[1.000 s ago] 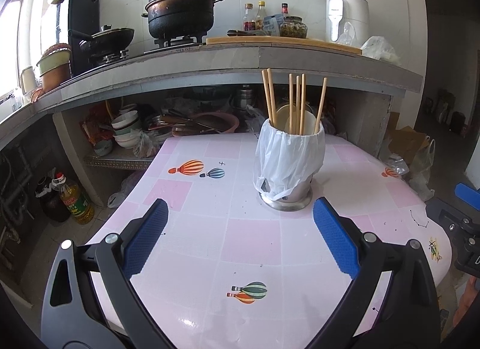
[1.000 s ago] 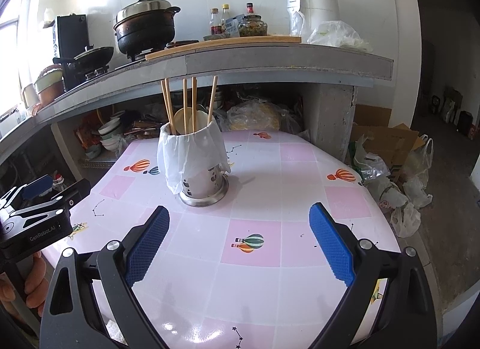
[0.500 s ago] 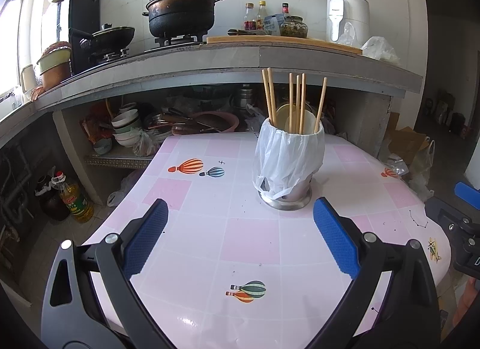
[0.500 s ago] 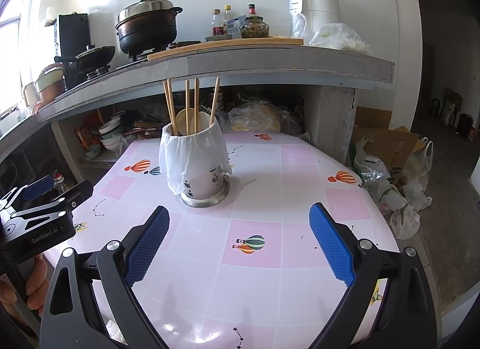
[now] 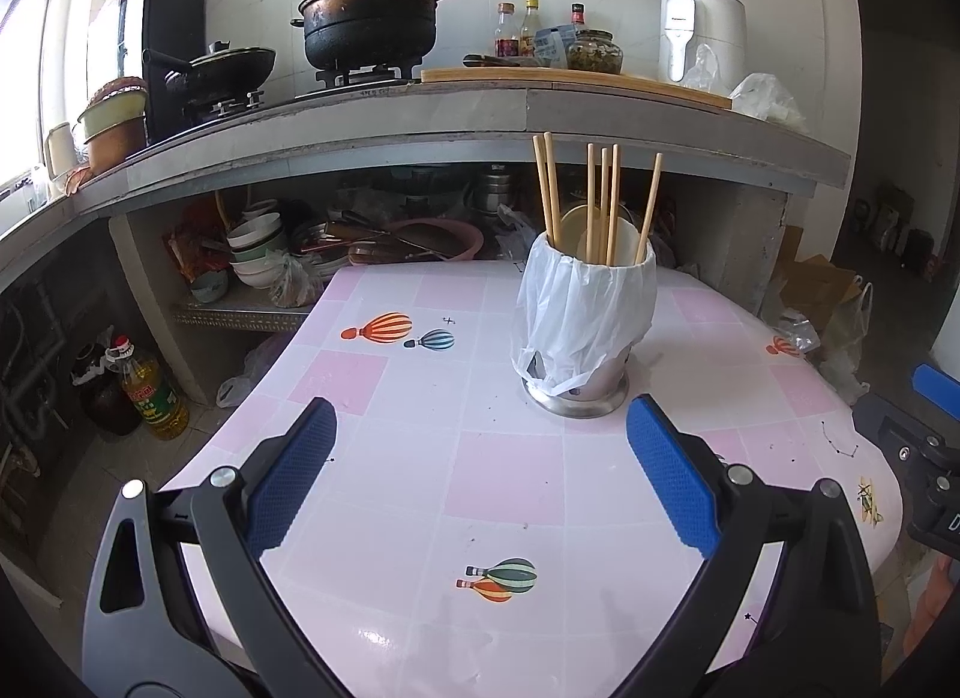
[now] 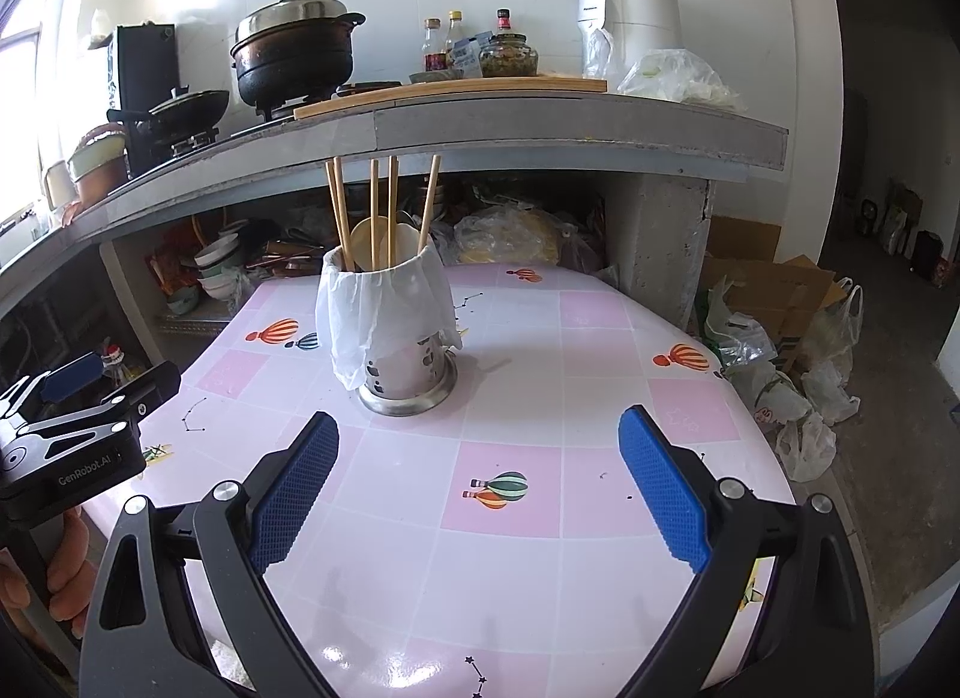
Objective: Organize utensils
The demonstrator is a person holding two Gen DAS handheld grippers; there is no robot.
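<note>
Both sets of fingers wide, holding nothing: left gripper [image 5: 480, 458], right gripper [image 6: 479, 461].
Wooden chopsticks [image 6: 384, 212] upright in steel holder wrapped in white plastic bag [image 6: 393, 332], mid pink-tiled worktop [image 6: 600, 386].
Sorting likely finished; next probably only check.

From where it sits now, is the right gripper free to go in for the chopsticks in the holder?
Probably yes. The right gripper is open and empty, and only bare table lies between it and the utensil holder. The chopsticks stand well above the plastic-lined rim, with a spoon close among them.
</note>
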